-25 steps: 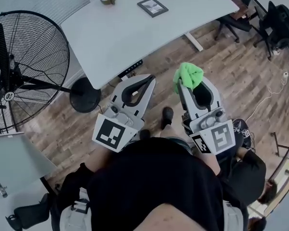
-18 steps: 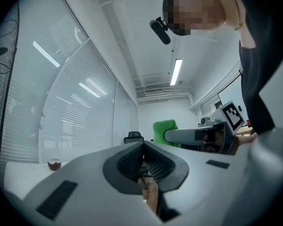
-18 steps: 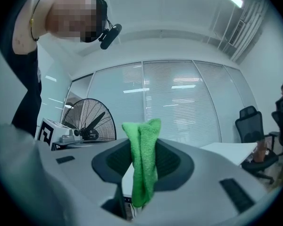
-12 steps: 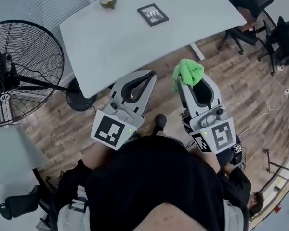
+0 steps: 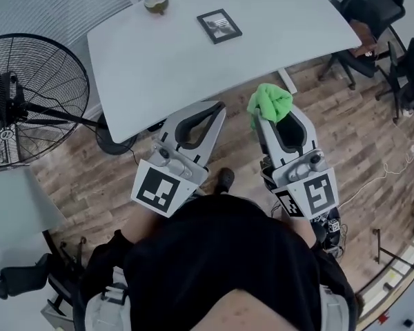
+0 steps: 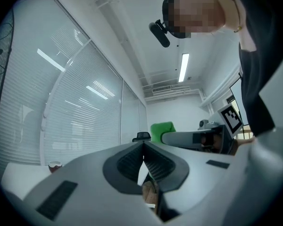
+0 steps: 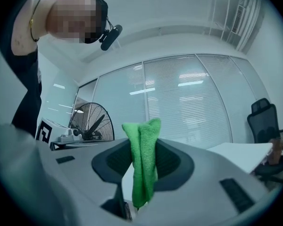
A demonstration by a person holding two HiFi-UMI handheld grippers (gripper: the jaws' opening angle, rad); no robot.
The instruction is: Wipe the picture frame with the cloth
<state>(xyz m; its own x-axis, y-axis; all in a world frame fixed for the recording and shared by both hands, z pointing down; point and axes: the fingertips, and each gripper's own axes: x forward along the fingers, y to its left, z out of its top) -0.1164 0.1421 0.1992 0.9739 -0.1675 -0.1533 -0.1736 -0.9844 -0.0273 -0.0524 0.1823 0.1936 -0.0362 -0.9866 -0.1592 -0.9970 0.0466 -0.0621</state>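
Note:
A small dark picture frame [image 5: 219, 25] lies flat on the white table [image 5: 165, 67], far from both grippers. My right gripper [image 5: 260, 118] is shut on a bright green cloth [image 5: 270, 105], which bunches above the jaw tips; in the right gripper view the green cloth [image 7: 142, 161] hangs pinched between the closed jaws. My left gripper [image 5: 219, 109] is shut with nothing in it, its tips near the table's front edge. In the left gripper view the left gripper [image 6: 143, 144] has its jaws meeting, and the green cloth [image 6: 161, 128] shows beyond it.
A small round cup [image 5: 155, 3] stands at the table's far left corner. A large black floor fan [image 5: 27, 105] stands left of the table. Black office chairs [image 5: 372, 19] are at the right, over wooden floor. My dark-clothed body fills the bottom of the head view.
The table and the picture frame have come nearer in the head view and now sit more in the middle as I walk toward them. Both grippers keep their pose, and the cloth stays held.

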